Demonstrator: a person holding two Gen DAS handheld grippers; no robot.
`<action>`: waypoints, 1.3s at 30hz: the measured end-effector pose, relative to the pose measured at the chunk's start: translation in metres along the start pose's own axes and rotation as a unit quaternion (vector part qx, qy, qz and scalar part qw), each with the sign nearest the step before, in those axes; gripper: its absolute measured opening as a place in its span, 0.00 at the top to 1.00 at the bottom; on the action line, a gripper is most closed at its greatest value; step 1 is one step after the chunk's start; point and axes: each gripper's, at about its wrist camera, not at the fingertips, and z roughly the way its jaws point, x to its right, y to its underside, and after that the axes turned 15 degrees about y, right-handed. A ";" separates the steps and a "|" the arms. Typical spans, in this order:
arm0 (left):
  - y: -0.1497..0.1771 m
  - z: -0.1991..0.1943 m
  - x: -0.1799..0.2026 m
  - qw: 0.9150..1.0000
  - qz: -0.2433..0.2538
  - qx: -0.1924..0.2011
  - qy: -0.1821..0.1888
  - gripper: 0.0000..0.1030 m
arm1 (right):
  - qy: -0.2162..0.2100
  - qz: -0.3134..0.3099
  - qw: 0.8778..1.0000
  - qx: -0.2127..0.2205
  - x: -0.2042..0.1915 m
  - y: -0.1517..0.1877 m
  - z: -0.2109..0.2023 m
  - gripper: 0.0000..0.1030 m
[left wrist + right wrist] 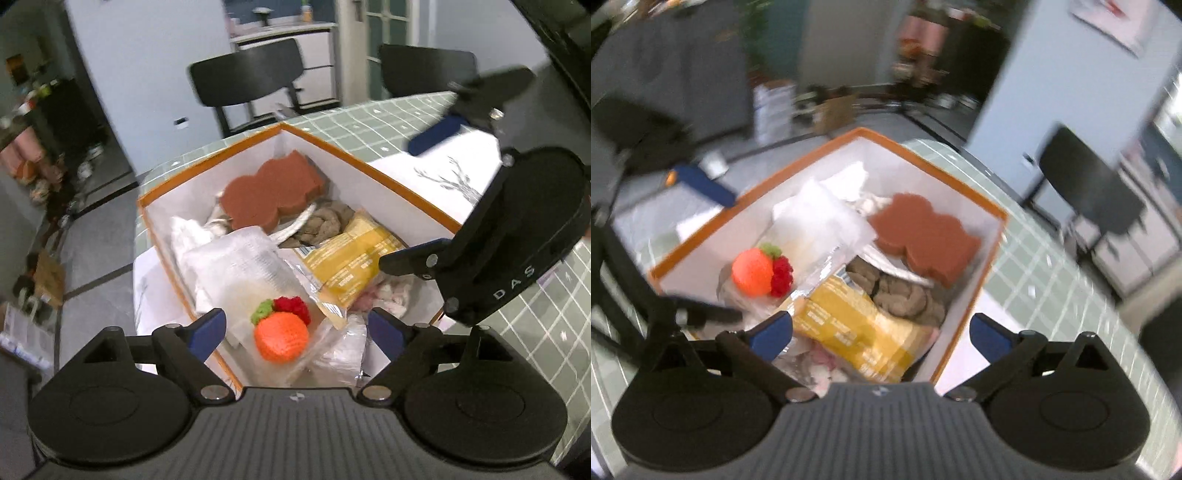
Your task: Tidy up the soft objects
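An orange-rimmed white box (pixel 369 162) (pixel 812 151) stands on the green tiled table, filled with soft things. Inside lie a brown sponge (pixel 269 192) (pixel 919 232), a grey knotted cloth (pixel 325 221) (pixel 905 295), a yellow packet (pixel 347 262) (pixel 857 328), white bagged items (pixel 236 258) (pixel 820 221) and a crocheted orange fruit (pixel 280 336) (pixel 753 271) with a red berry. My left gripper (pixel 295 332) hovers open above the fruit, holding nothing. My right gripper (pixel 882 336) hovers open over the yellow packet, also holding nothing. Each gripper shows at the edge of the other's view.
Green tiled table (pixel 388 122) (pixel 1034 258) carries a white sheet with a deer drawing (pixel 443 177) beside the box. Two black chairs (pixel 251 77) stand behind the table, and one (pixel 1089 184) shows in the right wrist view. Clutter lines the floor along the wall (pixel 40 177).
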 end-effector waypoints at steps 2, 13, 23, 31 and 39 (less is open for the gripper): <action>0.003 -0.008 0.003 0.999 -0.027 0.003 -0.026 0.01 | 0.016 0.041 0.999 -0.005 0.002 0.004 -0.006 0.03; 0.029 -0.035 0.011 0.982 -0.162 0.053 -0.086 0.01 | 0.070 0.228 0.970 -0.054 -0.005 0.036 -0.040 0.03; 0.041 -0.039 0.021 0.967 -0.222 0.077 -0.095 0.02 | 0.103 0.299 0.948 -0.035 -0.013 0.072 -0.061 0.03; 0.040 -0.032 0.032 0.969 -0.200 0.059 -0.132 0.02 | 0.113 0.302 0.946 -0.043 -0.017 0.081 -0.063 0.03; 0.043 -0.037 0.030 0.968 -0.202 0.063 -0.135 0.02 | 0.115 0.298 0.947 -0.042 -0.022 0.081 -0.067 0.03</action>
